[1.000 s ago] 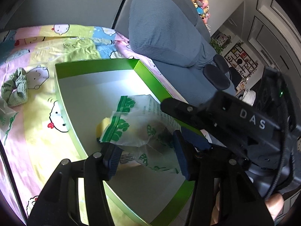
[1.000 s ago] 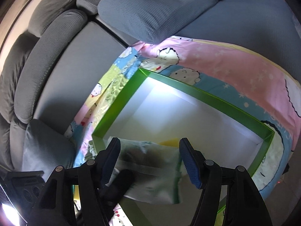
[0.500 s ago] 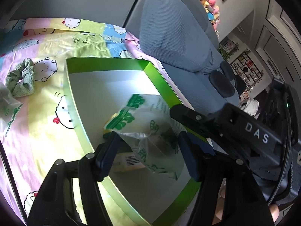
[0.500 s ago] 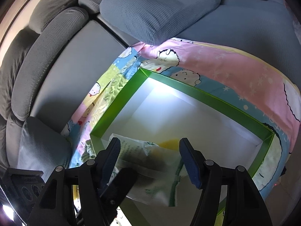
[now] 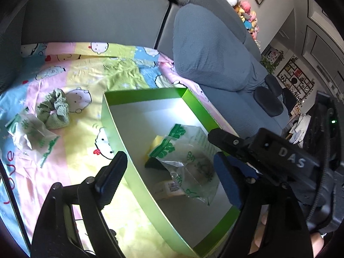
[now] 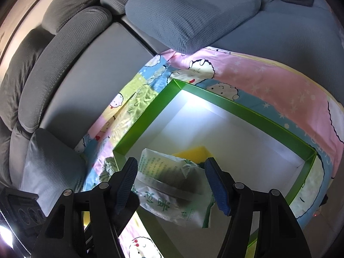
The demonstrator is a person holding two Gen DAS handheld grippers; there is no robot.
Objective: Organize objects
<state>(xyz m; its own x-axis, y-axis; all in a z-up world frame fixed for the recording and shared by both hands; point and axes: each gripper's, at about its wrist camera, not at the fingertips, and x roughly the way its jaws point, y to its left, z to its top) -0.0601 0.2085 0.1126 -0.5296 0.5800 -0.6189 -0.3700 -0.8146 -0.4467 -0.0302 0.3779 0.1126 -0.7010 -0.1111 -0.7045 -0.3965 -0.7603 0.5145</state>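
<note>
A clear plastic bag with green print lies inside the green box, on top of a yellow block and a beige labelled packet. My left gripper hangs over the box's near left wall. Its jaws are opening wide and its pads are off the bag. In the right wrist view the bag shows between the fingers of my right gripper, resting lower down on the floor of the box. No pad visibly presses it. One right finger reaches over the box's right wall.
A green scrunchie and a second crumpled printed bag lie on the cartoon-print sheet left of the box. Grey sofa cushions rise behind and to the right. A person's fingers show at the lower right.
The left jaws have spread from a grip on the bag to wide apart and let it go. The left gripper has drawn back and up. The bag has settled in the box. The right gripper stayed still.
</note>
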